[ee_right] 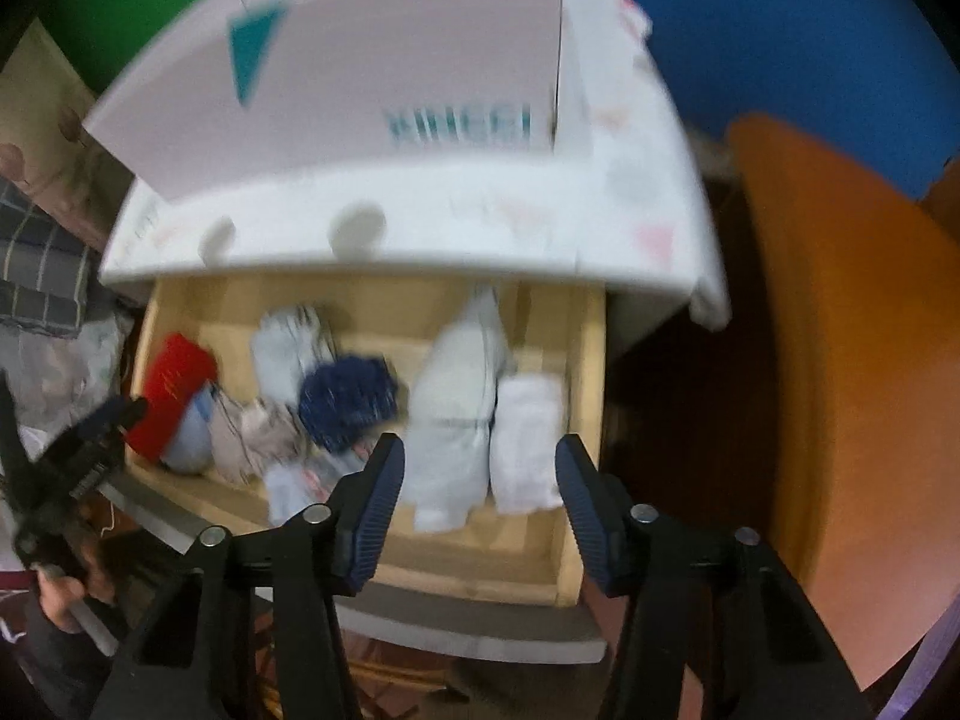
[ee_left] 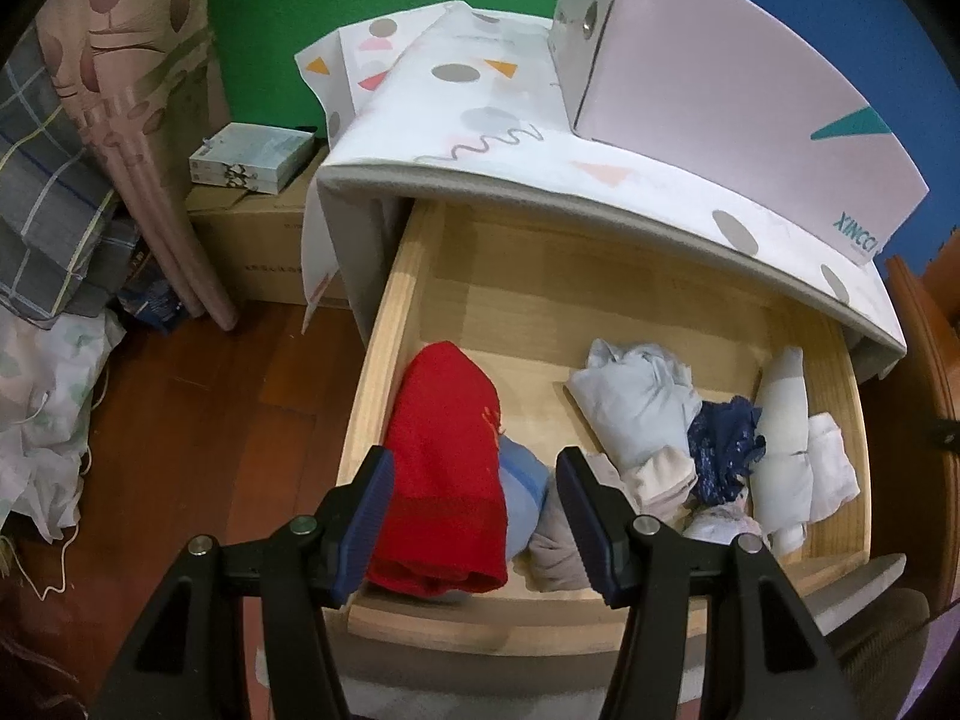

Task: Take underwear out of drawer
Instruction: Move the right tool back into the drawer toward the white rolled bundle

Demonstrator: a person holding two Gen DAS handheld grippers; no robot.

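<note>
The wooden drawer [ee_left: 414,276] stands pulled open under a white patterned cabinet top [ee_left: 540,150]. It holds folded garments: a red one [ee_left: 444,456] at left, a light blue roll [ee_left: 630,402], a navy lace piece [ee_left: 723,450] and white folds [ee_left: 786,450] at right. My left gripper [ee_left: 474,516] is open and empty, hovering over the red garment at the drawer's front. In the blurred right wrist view my right gripper [ee_right: 480,510] is open and empty above the white folds [ee_right: 456,414], with the navy piece [ee_right: 345,402] to its left. The left gripper [ee_right: 90,438] shows there too.
A pink-white box [ee_left: 738,90] marked XINCCI sits on the cabinet top. Cardboard boxes [ee_left: 258,228], curtains and bedding [ee_left: 54,228] crowd the wooden floor at left. An orange wooden panel [ee_right: 852,360] stands right of the drawer.
</note>
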